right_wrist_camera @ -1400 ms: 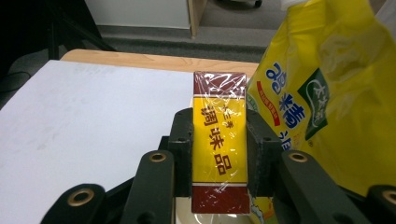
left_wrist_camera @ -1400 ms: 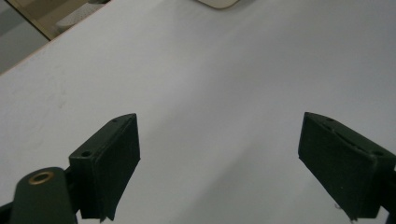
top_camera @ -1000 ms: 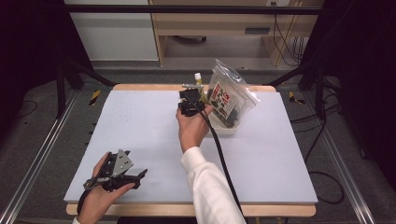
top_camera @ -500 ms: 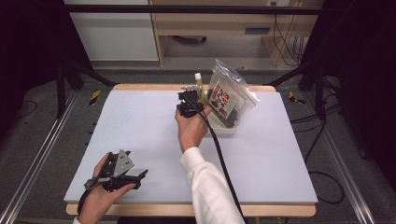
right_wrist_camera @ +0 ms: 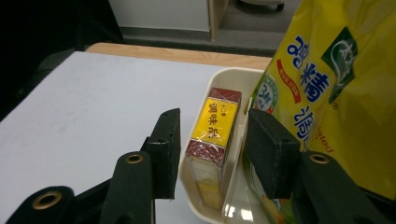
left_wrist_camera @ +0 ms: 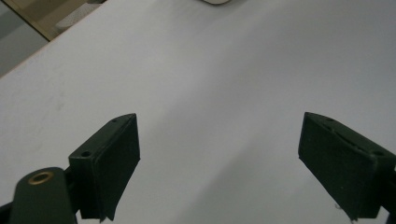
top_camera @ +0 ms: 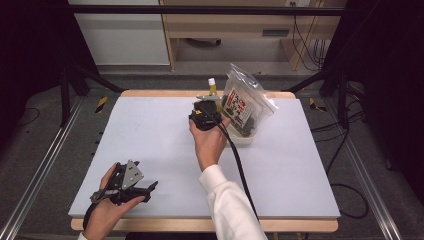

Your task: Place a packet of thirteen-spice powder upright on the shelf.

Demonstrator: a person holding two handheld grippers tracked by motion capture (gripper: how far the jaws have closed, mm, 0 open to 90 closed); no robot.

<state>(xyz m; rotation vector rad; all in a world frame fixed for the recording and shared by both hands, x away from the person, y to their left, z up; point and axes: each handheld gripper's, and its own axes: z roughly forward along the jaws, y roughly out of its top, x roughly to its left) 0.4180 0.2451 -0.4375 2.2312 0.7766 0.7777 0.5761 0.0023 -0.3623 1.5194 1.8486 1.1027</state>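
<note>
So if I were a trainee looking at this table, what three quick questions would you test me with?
1. True or false: the red and yellow box stands inside the cream tray.
2. Which gripper rests at the near edge of the table with nothing between its jaws: the left gripper or the right gripper?
3. Multiple choice: what leans in the tray beside the box? A) a yellow packet B) a glass jar C) a folded towel

Key
1. True; it stands on end at the tray's wall, with the right gripper's jaws at either side, just opened and not pressing.
2. The left gripper.
3. A, the yellow packet with blue lettering.
</note>
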